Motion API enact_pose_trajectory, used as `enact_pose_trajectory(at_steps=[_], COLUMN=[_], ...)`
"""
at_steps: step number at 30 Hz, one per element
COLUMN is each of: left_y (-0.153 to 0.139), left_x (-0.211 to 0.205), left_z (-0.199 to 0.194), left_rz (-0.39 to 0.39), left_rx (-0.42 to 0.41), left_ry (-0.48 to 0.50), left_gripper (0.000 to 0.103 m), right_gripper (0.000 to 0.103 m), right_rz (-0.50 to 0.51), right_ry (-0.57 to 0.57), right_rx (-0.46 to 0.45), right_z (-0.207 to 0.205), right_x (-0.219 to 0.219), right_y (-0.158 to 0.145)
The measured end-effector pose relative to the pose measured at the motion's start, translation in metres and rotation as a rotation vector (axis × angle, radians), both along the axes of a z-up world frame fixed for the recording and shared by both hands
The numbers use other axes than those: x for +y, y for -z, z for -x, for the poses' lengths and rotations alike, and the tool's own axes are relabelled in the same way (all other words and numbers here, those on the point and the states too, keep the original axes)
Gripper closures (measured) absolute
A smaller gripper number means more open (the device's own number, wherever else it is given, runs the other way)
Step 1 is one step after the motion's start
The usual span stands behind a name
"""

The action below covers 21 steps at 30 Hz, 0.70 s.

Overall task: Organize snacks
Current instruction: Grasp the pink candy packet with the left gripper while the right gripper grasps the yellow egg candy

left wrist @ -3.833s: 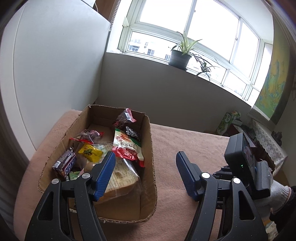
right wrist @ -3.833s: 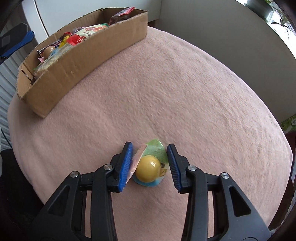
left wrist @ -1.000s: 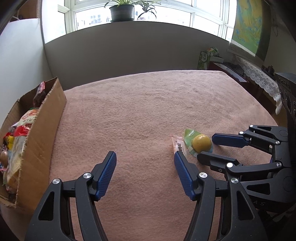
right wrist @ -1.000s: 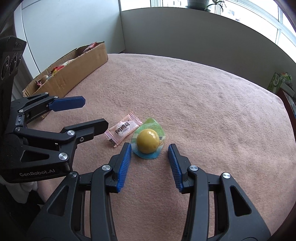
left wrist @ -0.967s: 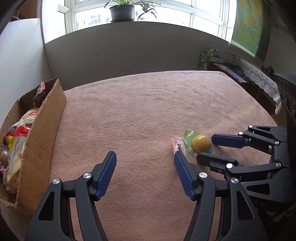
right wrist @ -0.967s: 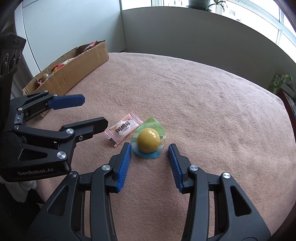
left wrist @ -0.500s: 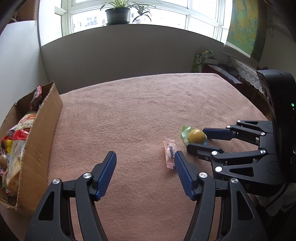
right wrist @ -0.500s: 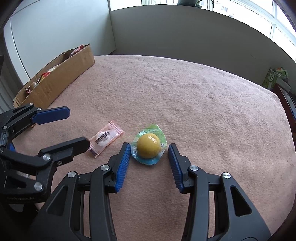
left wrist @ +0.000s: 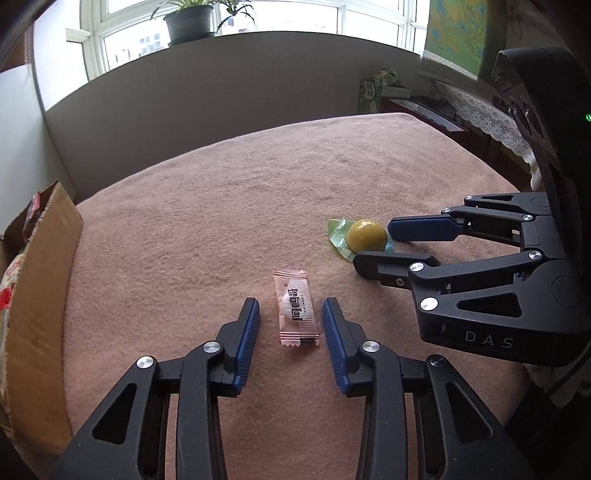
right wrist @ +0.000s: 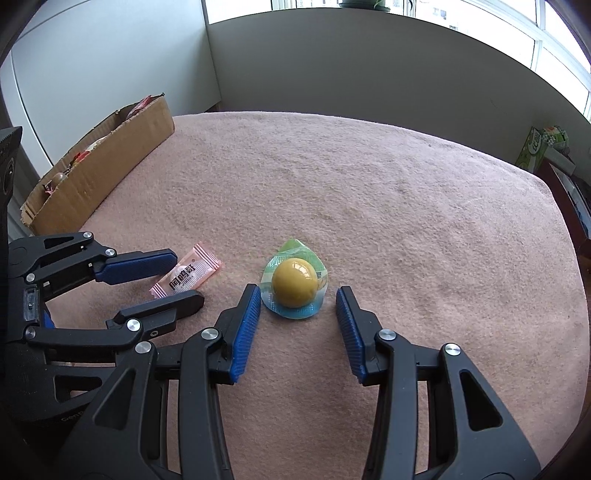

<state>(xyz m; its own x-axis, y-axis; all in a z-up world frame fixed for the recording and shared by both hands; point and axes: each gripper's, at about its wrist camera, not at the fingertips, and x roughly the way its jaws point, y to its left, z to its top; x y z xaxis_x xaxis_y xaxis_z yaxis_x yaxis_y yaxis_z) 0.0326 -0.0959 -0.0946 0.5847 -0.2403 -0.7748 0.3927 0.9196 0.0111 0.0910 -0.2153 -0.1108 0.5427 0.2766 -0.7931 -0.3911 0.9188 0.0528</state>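
Note:
A pink candy wrapper [left wrist: 296, 308] lies flat on the pink blanket, also in the right wrist view [right wrist: 187, 274]. My left gripper [left wrist: 291, 308] is open, its blue pads either side of the wrapper and not touching it. A yellow ball snack in a green-blue pack [right wrist: 294, 283] lies just right of the wrapper, also in the left wrist view [left wrist: 364, 235]. My right gripper [right wrist: 298, 295] is open around the near end of the pack and does not touch it. The cardboard box [right wrist: 110, 162] with several snacks stands at the far left.
The pink blanket [right wrist: 369, 192] covers the table and curves down at its edges. A grey wall panel [left wrist: 221, 96] stands behind the table. A green carton [right wrist: 535, 147] and a side cabinet stand beyond the right edge. A potted plant [left wrist: 190, 22] is on the windowsill.
My left gripper has swung away from the box to the wrapper, narrowed its opening, and now straddles it. The wrapper lies farther from the ball pack. My right gripper stays open around the ball pack.

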Motion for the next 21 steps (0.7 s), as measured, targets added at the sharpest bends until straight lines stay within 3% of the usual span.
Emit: enact_pose_trajectory(at_steps=[3, 8, 17, 18, 21], left_y=[-0.0002, 0.0007, -0.0007, -0.0007, -0.0017], left_x=[-0.0015, -0.0043, -0.0019, -0.0015, 0.0018], left_z=[-0.0007, 0.002, -0.0013, -0.0013, 0.0002], left_rz=[0.003, -0.012, 0.016, 0.019, 0.029], left_rx=[0.001, -0.01, 0.0, 0.0, 0.001], left_ry=[0.01, 0.022, 0.012, 0.01, 0.006], left_gripper=[0.081, 0.086, 0.087, 0.087, 0.087], right_gripper=[0.059, 0.059, 0.067, 0.073, 0.075], right_rz=[-0.005, 0.013, 0.01, 0.01, -0.004], right_ry=[-0.005, -0.014, -0.014, -0.012, -0.011], right_rx=[0.0, 0.001, -0.012, -0.016, -0.016], right_z=[-0.0011, -0.0055, -0.0044, -0.0047, -0.0043], right_x=[0.0, 0.0057, 0.0067, 0.007, 0.004], right_y=[0.0007, 0.0035, 0.0054, 0.0053, 0.0043])
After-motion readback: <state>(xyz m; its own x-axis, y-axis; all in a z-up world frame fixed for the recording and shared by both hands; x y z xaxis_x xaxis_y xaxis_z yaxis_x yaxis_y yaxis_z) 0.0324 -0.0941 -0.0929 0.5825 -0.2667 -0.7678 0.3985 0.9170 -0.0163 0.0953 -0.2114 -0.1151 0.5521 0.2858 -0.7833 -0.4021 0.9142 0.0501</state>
